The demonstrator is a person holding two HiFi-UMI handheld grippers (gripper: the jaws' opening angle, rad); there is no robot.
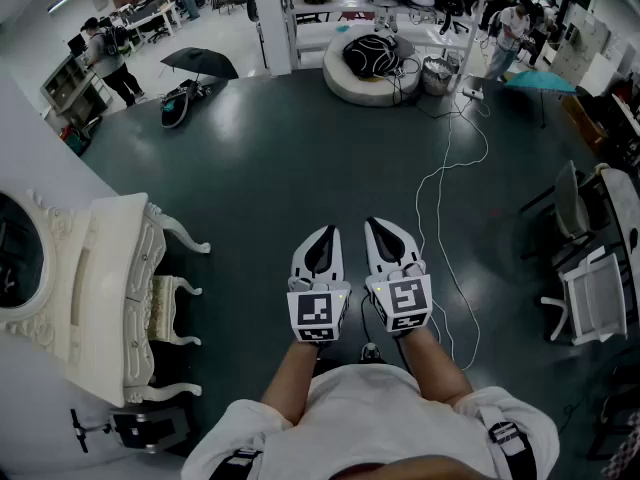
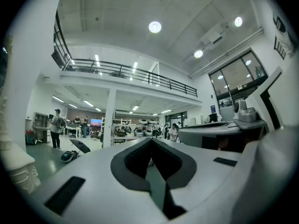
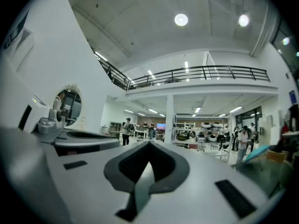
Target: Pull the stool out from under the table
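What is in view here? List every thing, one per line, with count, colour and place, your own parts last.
dressing table: one, white, left edge, against the wall
mirror: one, oval, white frame, far left
stool: one, white with a cream seat, tucked under the dressing table
black umbrella: one, open, on the floor, upper left
teal umbrella: one, open, upper right
round pad: one, white, top centre, a black bundle on it
cable: one, white, trailing over the dark floor
white chair: one, right edge
people: several, at the far end
left claw: one, white, shut, empty, over the floor
right claw: one, white, shut, empty, beside it
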